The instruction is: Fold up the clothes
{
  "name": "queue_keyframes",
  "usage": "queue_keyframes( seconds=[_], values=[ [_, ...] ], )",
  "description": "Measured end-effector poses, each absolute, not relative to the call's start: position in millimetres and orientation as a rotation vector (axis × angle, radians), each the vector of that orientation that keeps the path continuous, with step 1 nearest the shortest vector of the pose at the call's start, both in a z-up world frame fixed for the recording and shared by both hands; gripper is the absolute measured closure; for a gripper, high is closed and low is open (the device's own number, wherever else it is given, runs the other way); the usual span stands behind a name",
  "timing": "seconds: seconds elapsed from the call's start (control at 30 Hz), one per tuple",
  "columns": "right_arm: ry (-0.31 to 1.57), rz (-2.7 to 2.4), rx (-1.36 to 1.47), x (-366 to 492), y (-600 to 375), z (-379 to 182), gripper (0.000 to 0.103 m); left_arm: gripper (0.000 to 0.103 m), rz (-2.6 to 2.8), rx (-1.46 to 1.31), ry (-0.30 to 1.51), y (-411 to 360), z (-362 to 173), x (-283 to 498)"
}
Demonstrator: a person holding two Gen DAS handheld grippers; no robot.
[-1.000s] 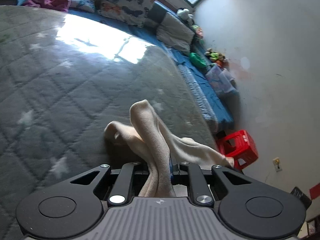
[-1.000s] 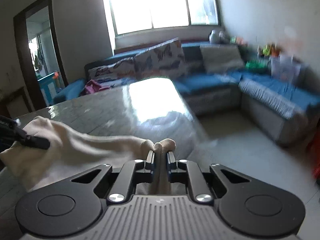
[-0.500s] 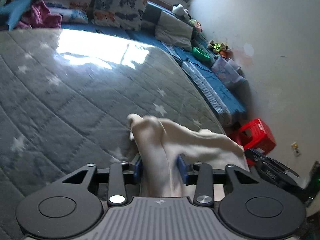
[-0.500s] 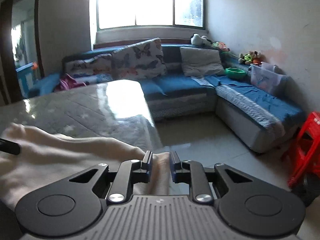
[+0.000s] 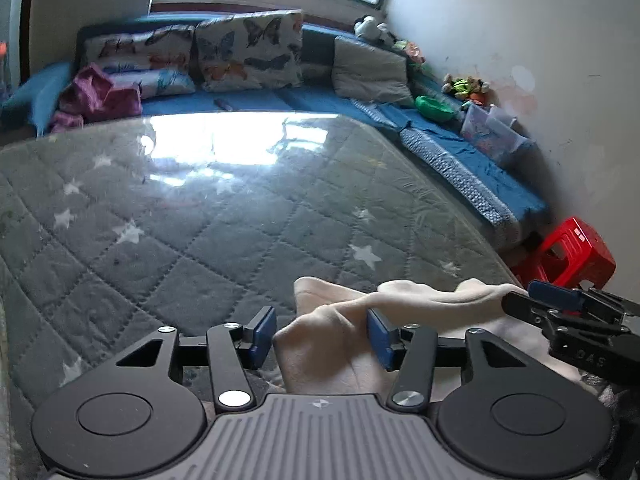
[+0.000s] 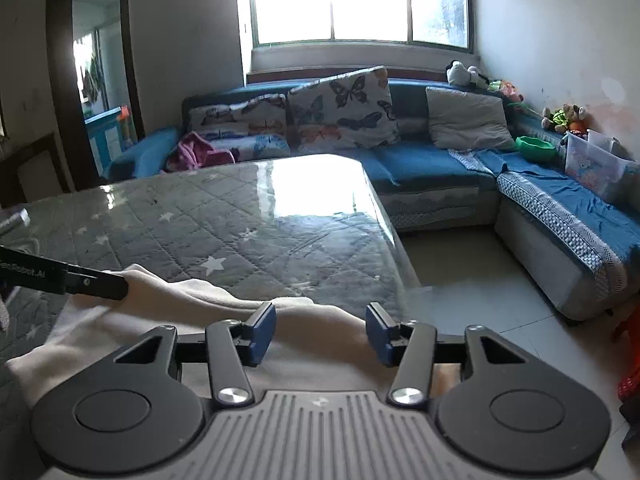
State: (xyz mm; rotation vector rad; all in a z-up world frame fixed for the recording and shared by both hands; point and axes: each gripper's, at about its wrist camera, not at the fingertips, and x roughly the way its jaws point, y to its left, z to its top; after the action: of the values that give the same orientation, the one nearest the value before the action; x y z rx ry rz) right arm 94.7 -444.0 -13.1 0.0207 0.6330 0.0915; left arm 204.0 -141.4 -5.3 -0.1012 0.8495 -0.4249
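A cream garment lies bunched on the near edge of the grey quilted table. My left gripper is open, its blue pads on either side of a fold of the cloth. My right gripper is open too, with the cream garment lying beneath and between its fingers. The right gripper also shows at the right edge of the left wrist view. The left gripper's finger shows at the left of the right wrist view, touching the cloth's far edge.
A blue corner sofa with butterfly cushions wraps behind and right of the table. A red stool stands on the floor by the table's right corner. A clear plastic box, a green bowl and a pink garment lie on the sofa.
Both grippers have opened and let go of the cream garment, which has dropped from being held up to lying on the table edge. Both cameras have tilted to a lower, level view.
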Motion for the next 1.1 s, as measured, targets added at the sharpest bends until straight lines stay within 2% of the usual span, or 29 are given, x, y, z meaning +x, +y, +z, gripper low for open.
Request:
queue_keyframes(
  seconds=[0.3, 0.43, 0.53, 0.83, 1.1],
  values=[
    [0.677, 0.068, -0.002, 109.2, -440.9, -20.4, 0.049, 0.049, -0.405, -0.066, 0.869, -152.3, -13.0, 219.9],
    [0.649, 0.071, 0.019, 94.2, -443.9, -11.5, 0.043, 0.042, -0.402, -0.072, 0.841, -149.6, -5.7, 211.4],
    [0.625, 0.08, 0.013, 74.0, -443.0, -6.1, 0.039, 0.042, -0.392, -0.07, 0.825, -147.0, -2.0, 199.2],
    [0.566, 0.148, 0.059, -4.6, -441.4, -2.1, 0.045, 0.042, -0.397, -0.108, 0.763, -137.7, 12.1, 152.3],
    [0.596, 0.119, 0.119, -23.9, -450.5, -19.4, 0.046, 0.042, -0.361, -0.068, 0.826, -138.1, -5.5, 144.1]
  ],
)
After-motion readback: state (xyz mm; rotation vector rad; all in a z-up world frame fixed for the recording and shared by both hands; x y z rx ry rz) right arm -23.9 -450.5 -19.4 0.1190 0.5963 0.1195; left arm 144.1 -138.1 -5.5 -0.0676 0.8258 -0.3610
